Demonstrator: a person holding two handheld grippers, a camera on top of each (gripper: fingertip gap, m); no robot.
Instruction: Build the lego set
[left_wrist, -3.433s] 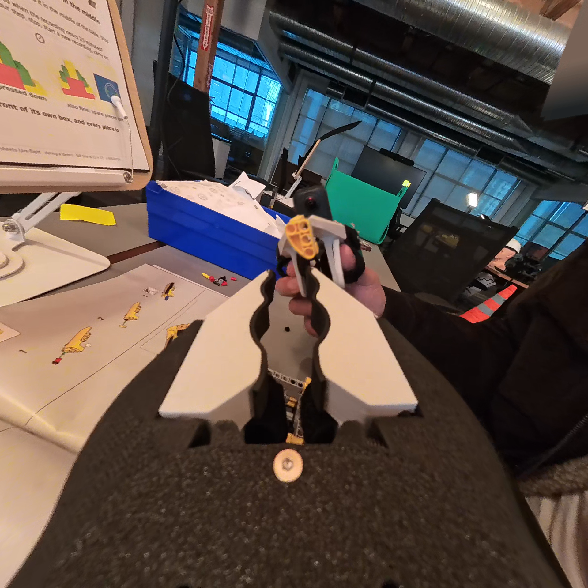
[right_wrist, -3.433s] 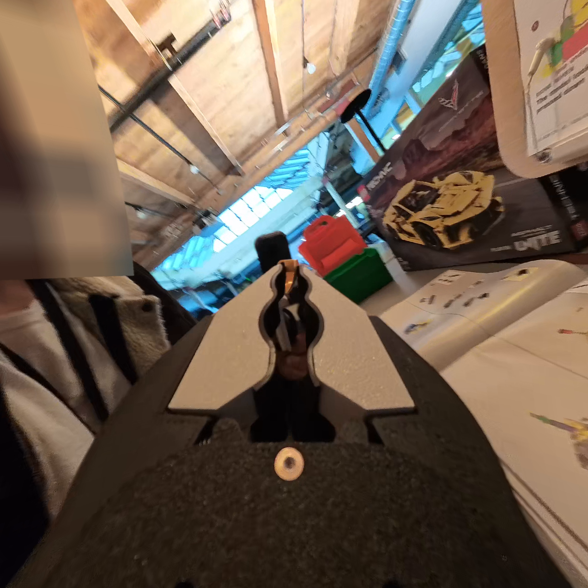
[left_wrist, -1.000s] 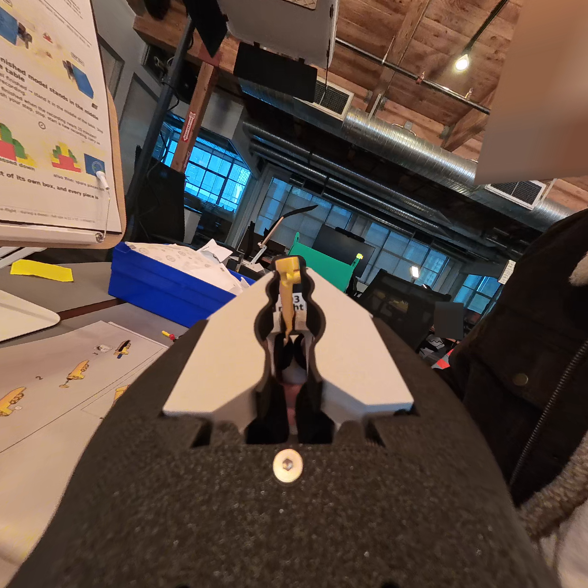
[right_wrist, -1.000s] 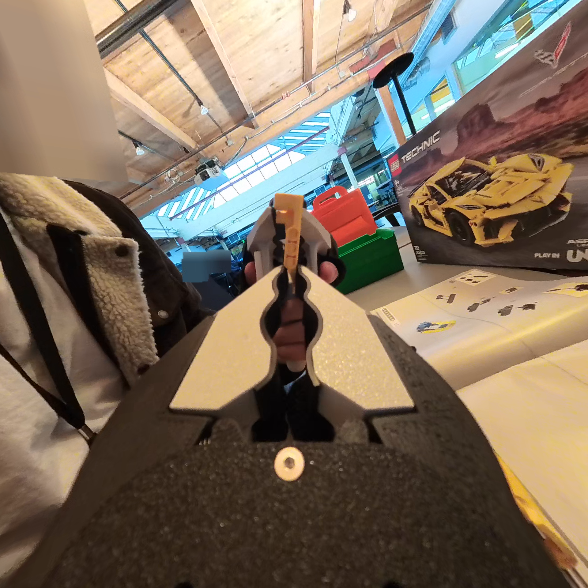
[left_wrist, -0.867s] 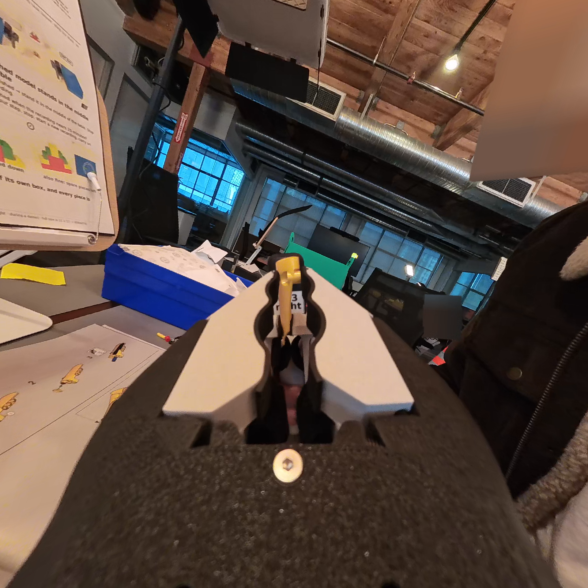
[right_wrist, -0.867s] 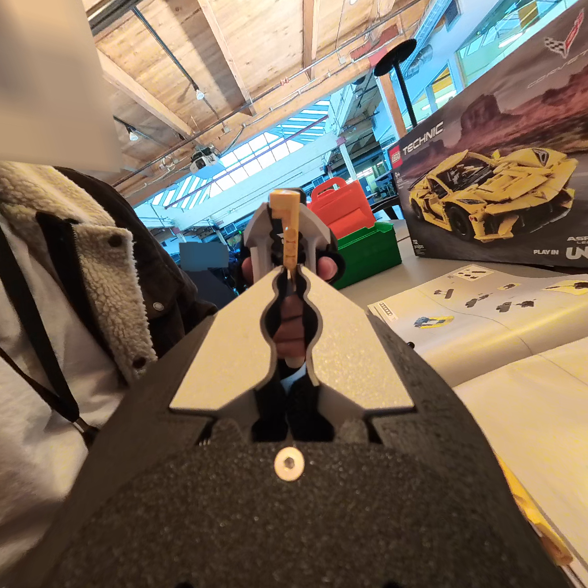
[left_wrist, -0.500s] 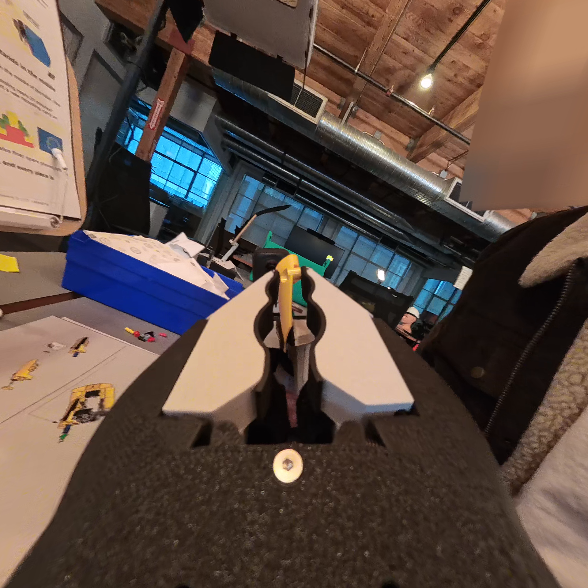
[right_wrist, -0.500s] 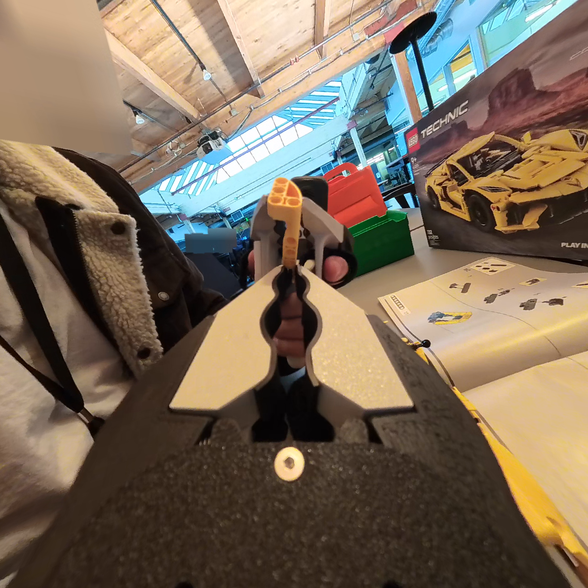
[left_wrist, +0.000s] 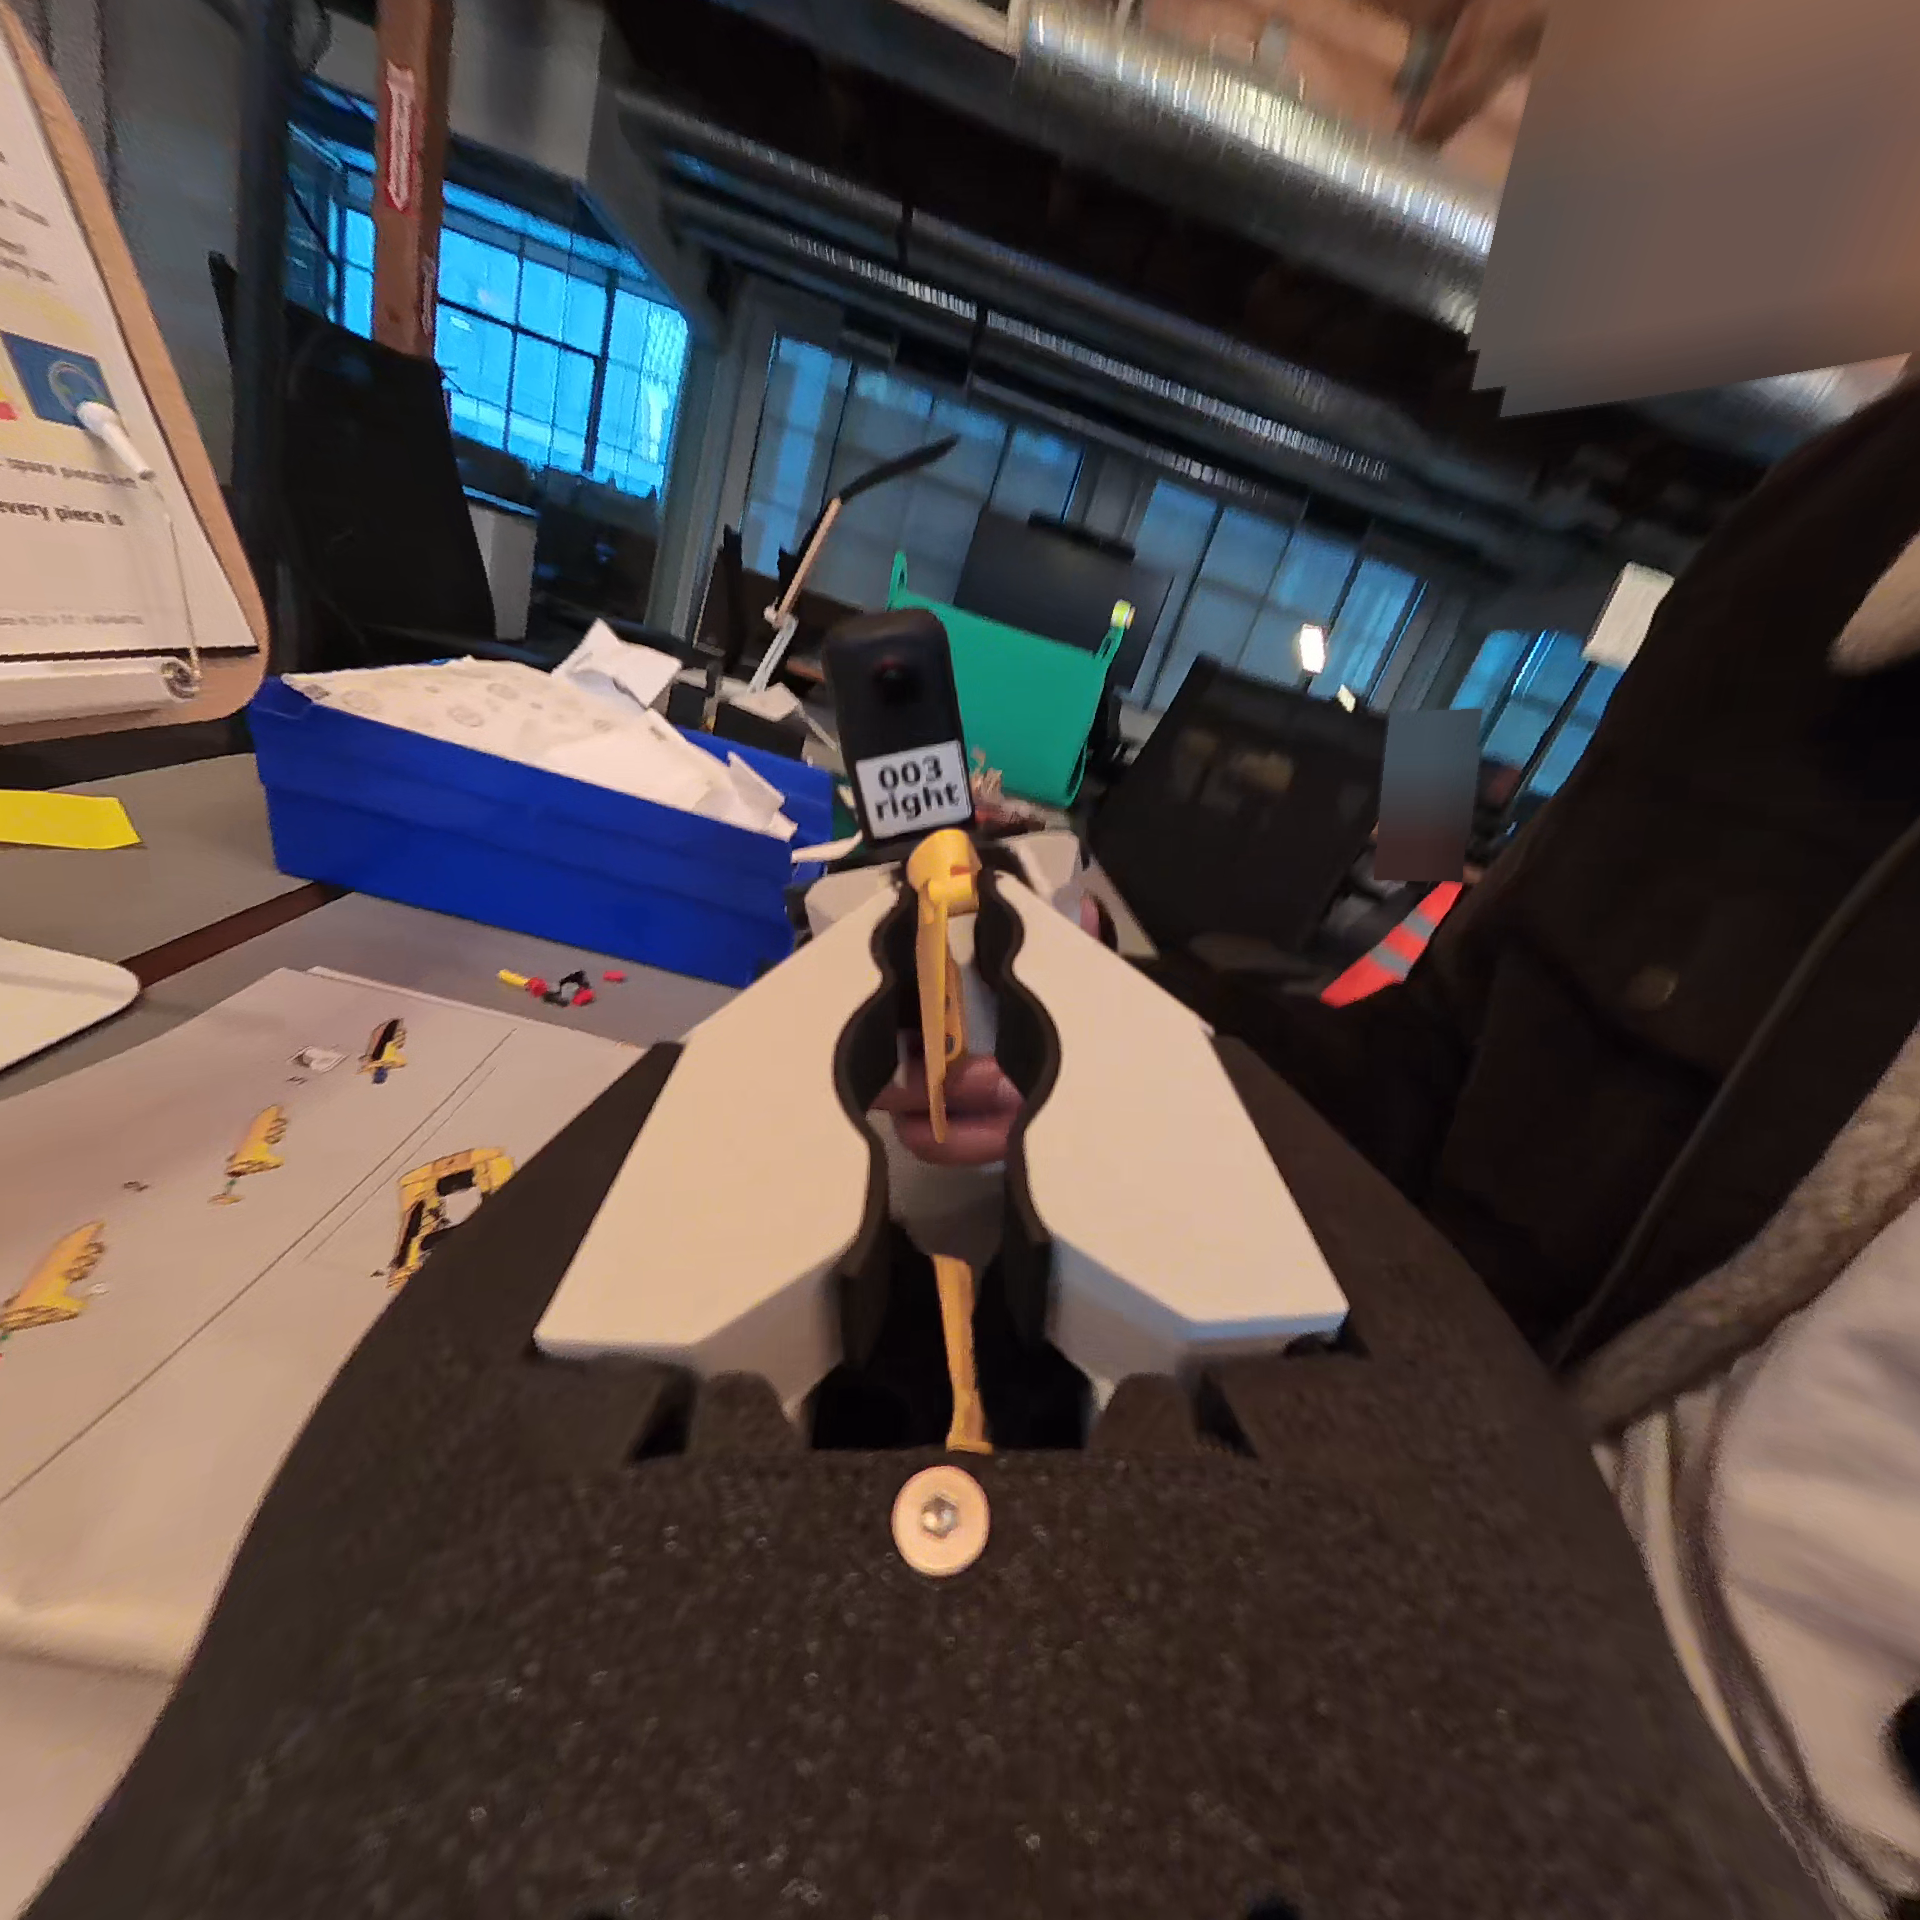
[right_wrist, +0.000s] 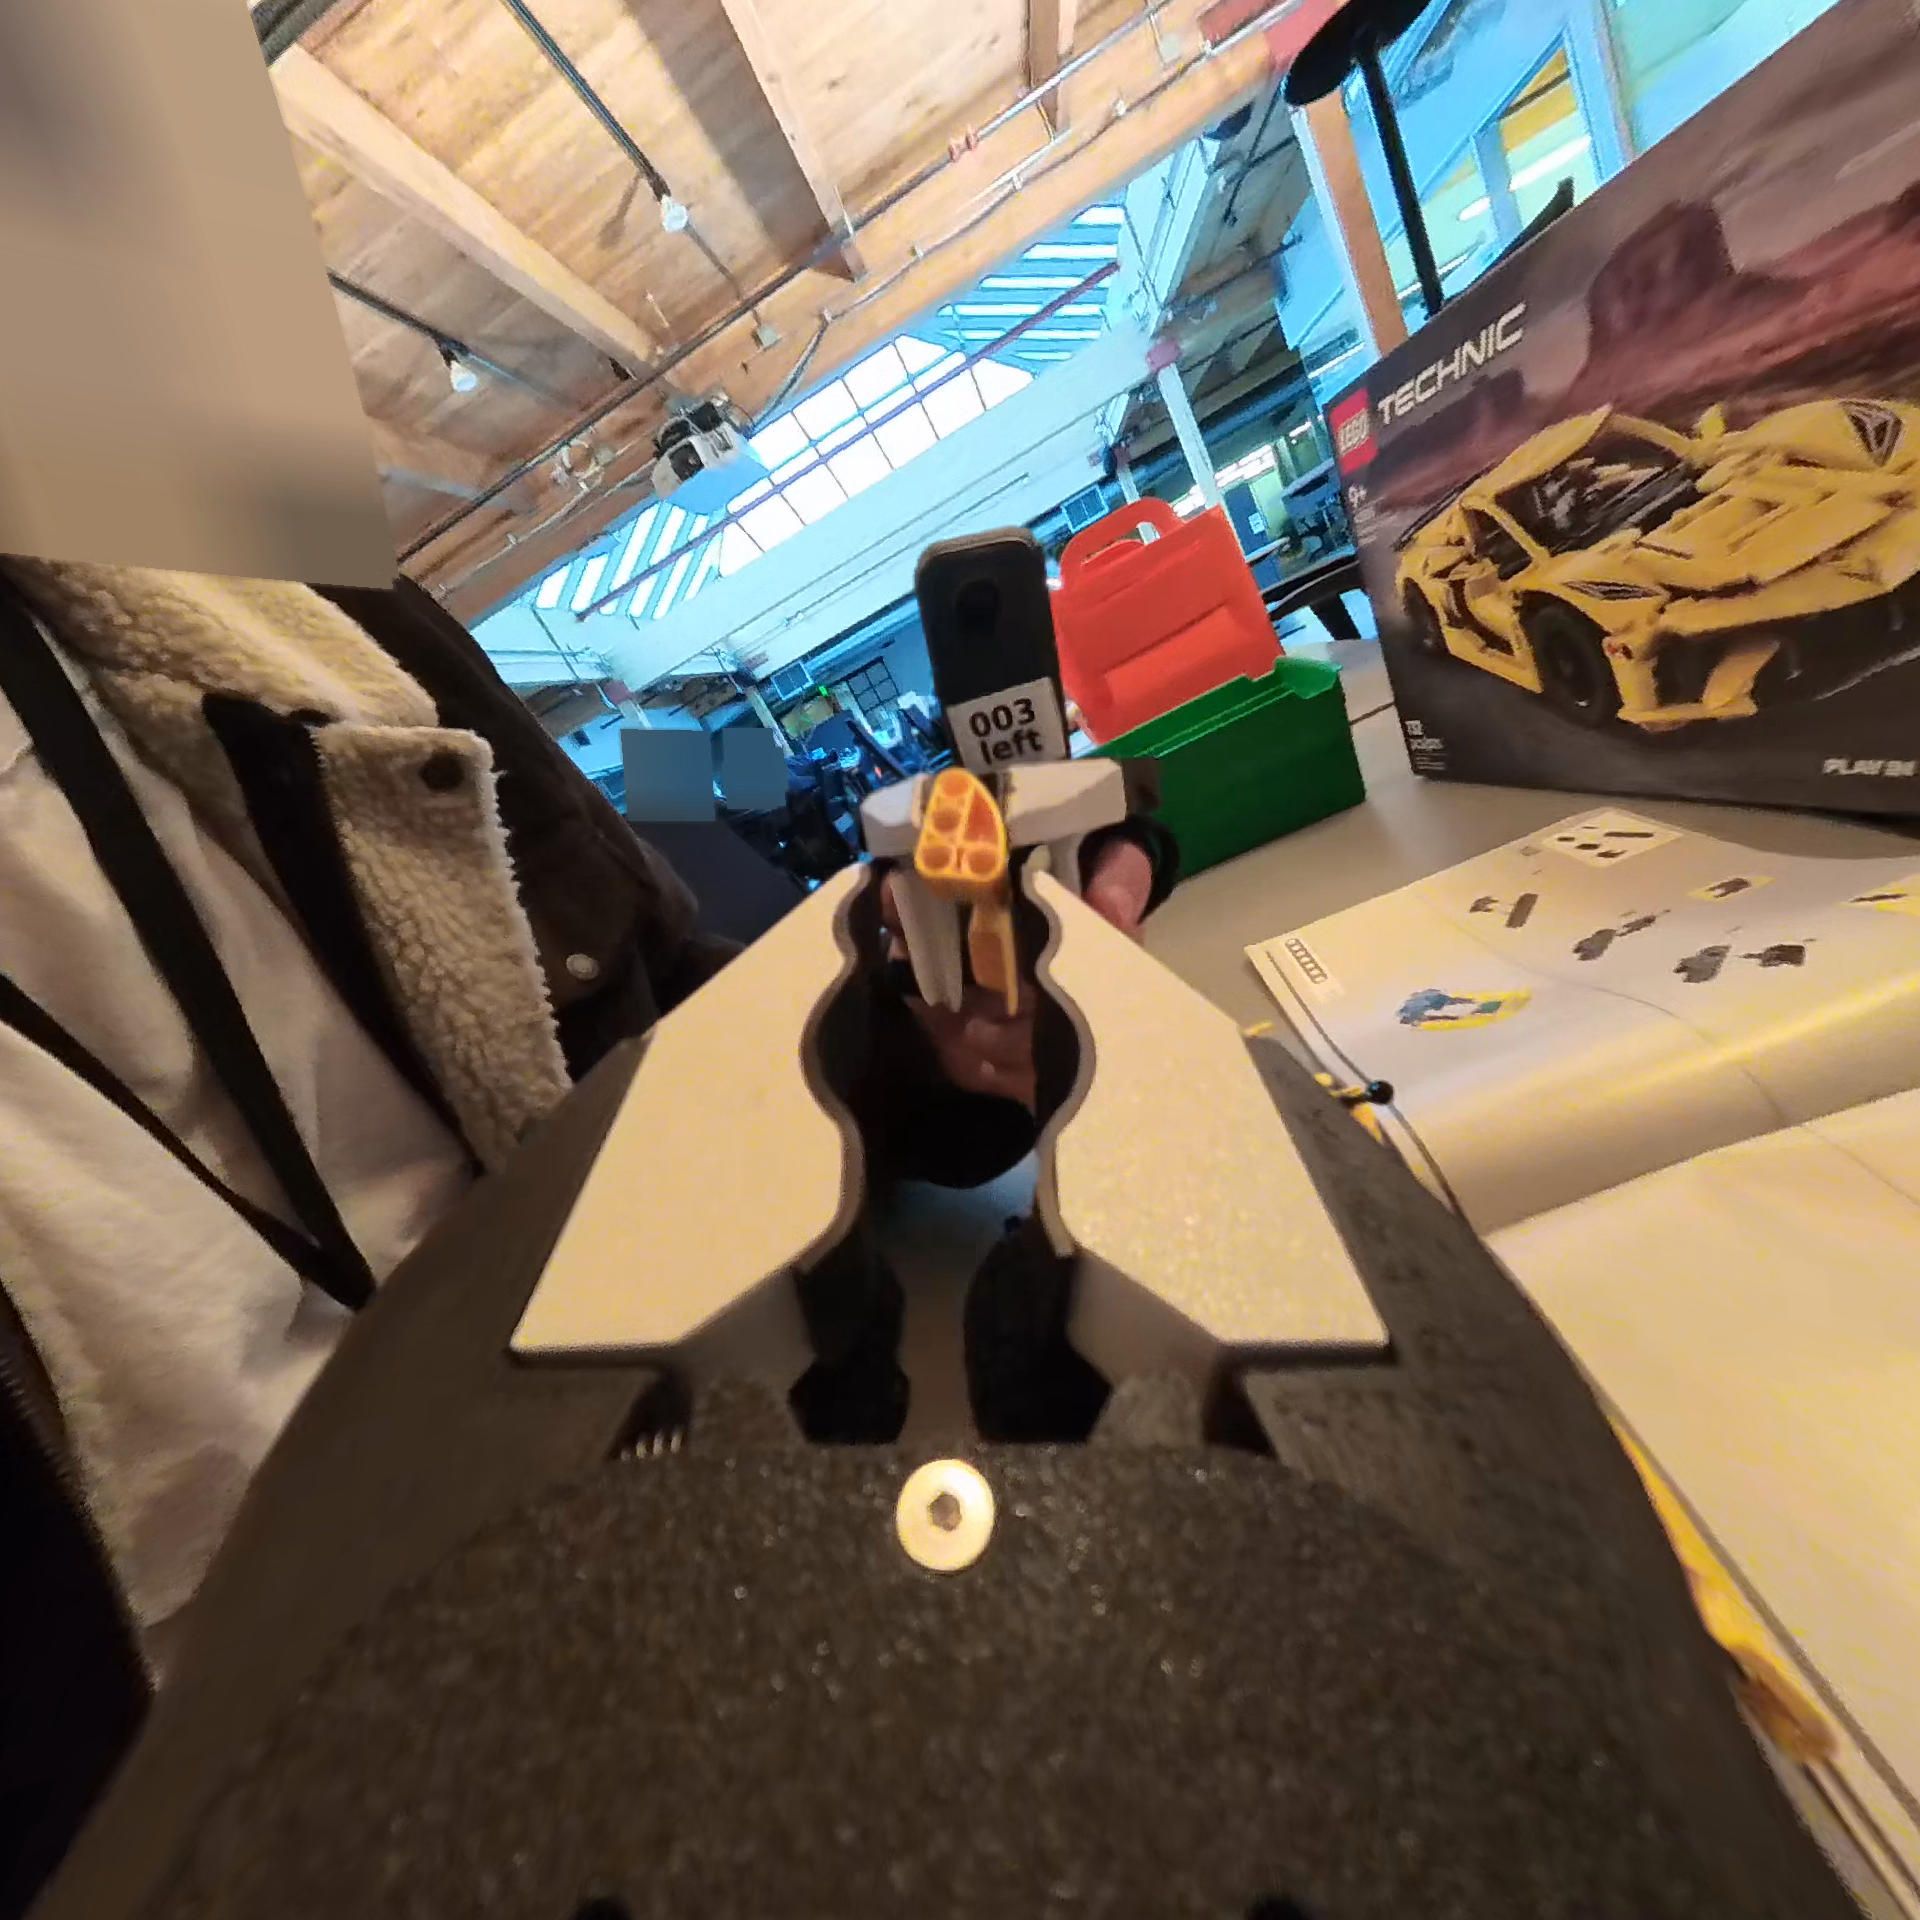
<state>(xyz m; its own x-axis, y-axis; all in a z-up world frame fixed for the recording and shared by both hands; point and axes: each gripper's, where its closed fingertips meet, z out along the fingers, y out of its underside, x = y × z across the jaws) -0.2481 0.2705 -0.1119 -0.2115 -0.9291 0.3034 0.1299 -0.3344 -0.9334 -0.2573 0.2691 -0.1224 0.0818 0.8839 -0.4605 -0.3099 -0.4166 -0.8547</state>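
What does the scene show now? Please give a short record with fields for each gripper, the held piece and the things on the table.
left gripper: shut on the yellow piece
right gripper: open, holds nothing, points at the left gripper
yellow piece: long and thin, held up above the table
booklet: lies open on the table
blue bin: behind the booklet, white paper inside
box: stands on the table, with a picture of a yellow car
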